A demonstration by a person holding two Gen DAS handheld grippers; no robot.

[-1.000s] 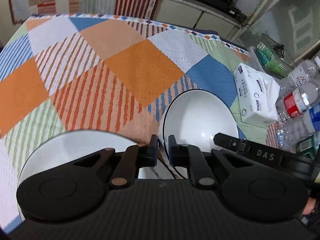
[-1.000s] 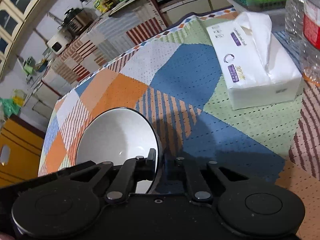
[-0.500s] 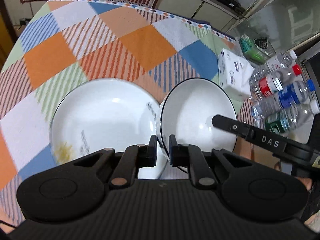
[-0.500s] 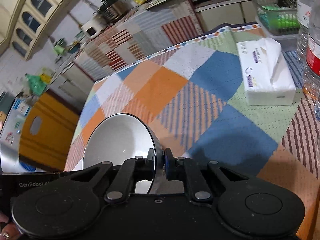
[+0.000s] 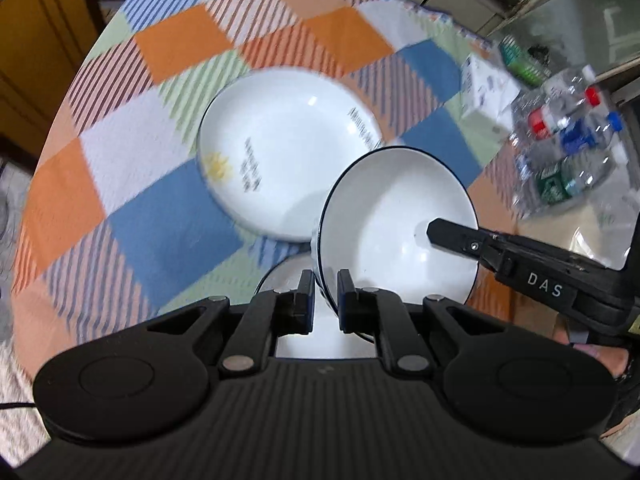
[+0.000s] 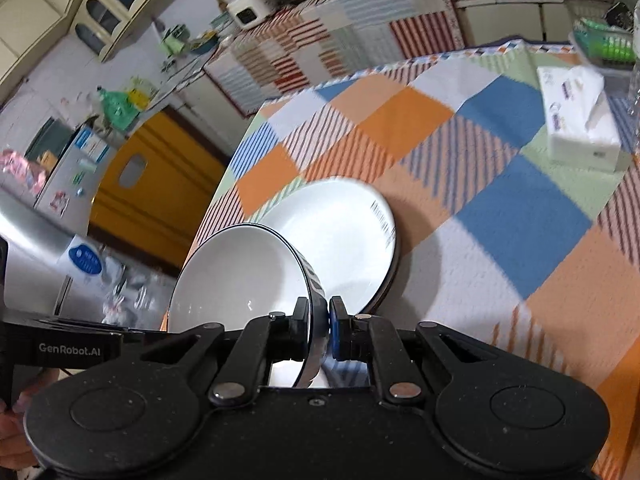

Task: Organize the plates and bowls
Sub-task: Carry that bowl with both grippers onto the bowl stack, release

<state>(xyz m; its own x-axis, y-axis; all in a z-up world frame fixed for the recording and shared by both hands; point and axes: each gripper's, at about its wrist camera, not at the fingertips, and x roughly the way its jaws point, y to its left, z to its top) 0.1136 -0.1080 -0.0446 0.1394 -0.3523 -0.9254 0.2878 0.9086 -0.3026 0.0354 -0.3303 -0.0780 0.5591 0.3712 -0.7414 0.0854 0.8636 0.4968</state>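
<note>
Above the patchwork tablecloth [image 5: 168, 216], both grippers clamp the same white bowl [image 5: 400, 216] by its dark rim, one on each side. Left gripper [image 5: 323, 300] pinches the near rim, bowl tilted, clear of the table. Right gripper [image 6: 319, 328] has the rim squeezed between its pads; its fingers also show in the left view. White plate [image 5: 288, 152] lies flat on the cloth just behind and below the bowl. Tissue pack [image 6: 576, 120] and water bottles [image 5: 568, 148] sit well apart toward the table's far edge.

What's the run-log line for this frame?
left hand-held gripper: shut on bowl rim | right hand-held gripper: shut on bowl rim | plate: on tablecloth
</note>
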